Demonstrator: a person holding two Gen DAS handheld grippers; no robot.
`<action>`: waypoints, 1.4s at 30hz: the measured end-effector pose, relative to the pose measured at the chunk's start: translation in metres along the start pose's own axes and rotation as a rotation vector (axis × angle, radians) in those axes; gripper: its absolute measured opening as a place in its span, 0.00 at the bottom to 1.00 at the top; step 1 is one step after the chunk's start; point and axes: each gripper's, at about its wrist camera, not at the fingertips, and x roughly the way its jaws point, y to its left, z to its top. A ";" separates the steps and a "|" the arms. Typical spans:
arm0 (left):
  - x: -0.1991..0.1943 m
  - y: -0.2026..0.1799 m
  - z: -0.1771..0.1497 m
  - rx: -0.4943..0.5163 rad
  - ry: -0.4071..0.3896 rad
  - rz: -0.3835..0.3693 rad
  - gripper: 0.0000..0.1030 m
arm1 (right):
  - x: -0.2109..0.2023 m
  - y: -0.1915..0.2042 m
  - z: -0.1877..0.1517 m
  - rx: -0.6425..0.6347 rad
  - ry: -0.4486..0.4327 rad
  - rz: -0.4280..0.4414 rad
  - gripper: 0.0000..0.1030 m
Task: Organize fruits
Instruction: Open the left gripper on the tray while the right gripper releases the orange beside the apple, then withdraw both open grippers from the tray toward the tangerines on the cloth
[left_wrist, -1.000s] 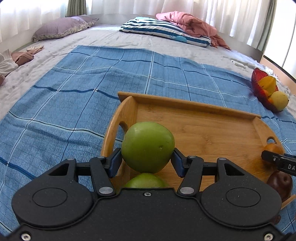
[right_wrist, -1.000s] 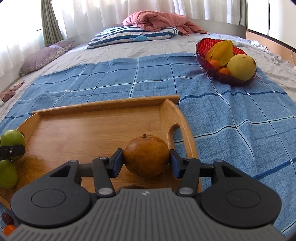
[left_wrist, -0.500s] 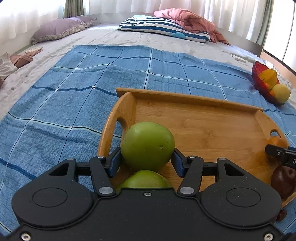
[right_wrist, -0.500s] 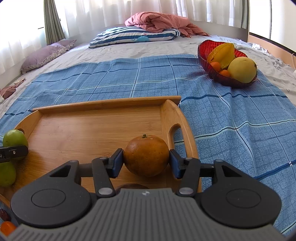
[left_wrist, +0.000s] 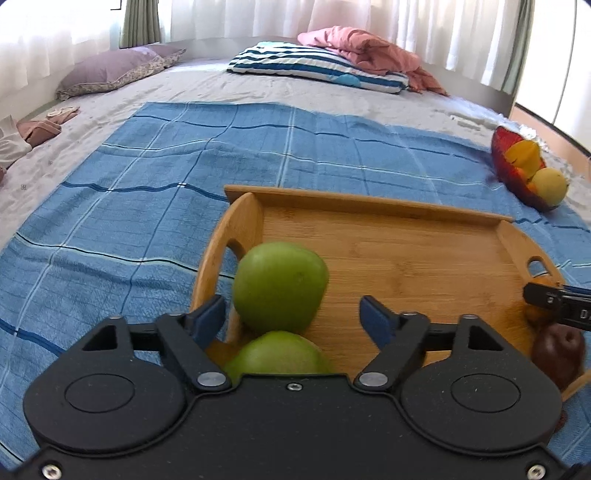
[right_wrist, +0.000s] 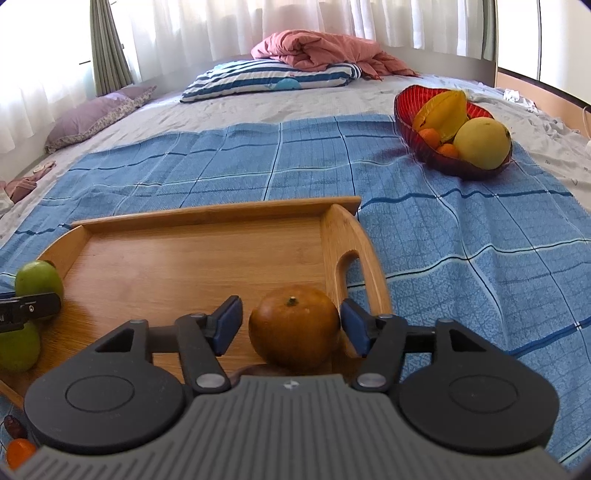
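A wooden tray (left_wrist: 388, 251) lies on the blue checked cloth; it also shows in the right wrist view (right_wrist: 192, 254). My left gripper (left_wrist: 293, 317) is open around a green apple (left_wrist: 280, 286) at the tray's left end, with a second green apple (left_wrist: 277, 356) just below it. My right gripper (right_wrist: 291, 325) is open around a brown-orange fruit (right_wrist: 294, 329) at the tray's right end, by the handle. A dark purple fruit (left_wrist: 557, 349) lies beside the orange fruit. Both green apples show in the right wrist view (right_wrist: 38, 280).
A red bowl (right_wrist: 424, 147) with a starfruit, small oranges and a yellow fruit stands at the far right on the cloth. A small orange fruit (right_wrist: 18, 452) and a dark fruit (right_wrist: 13, 426) lie off the tray's near left corner. Pillows lie at the back.
Both grippers have opened and let go of their fruits. The green apple and the orange fruit now rest on the tray between the jaws.
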 end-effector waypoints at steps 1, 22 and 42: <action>-0.003 -0.001 -0.001 0.001 -0.007 -0.008 0.84 | -0.002 0.000 0.000 -0.001 -0.005 0.003 0.77; -0.068 -0.006 -0.038 0.086 -0.136 -0.077 1.00 | -0.054 0.001 -0.019 -0.020 -0.146 0.034 0.88; -0.104 -0.009 -0.087 0.095 -0.175 -0.145 1.00 | -0.101 0.019 -0.074 -0.120 -0.327 0.007 0.98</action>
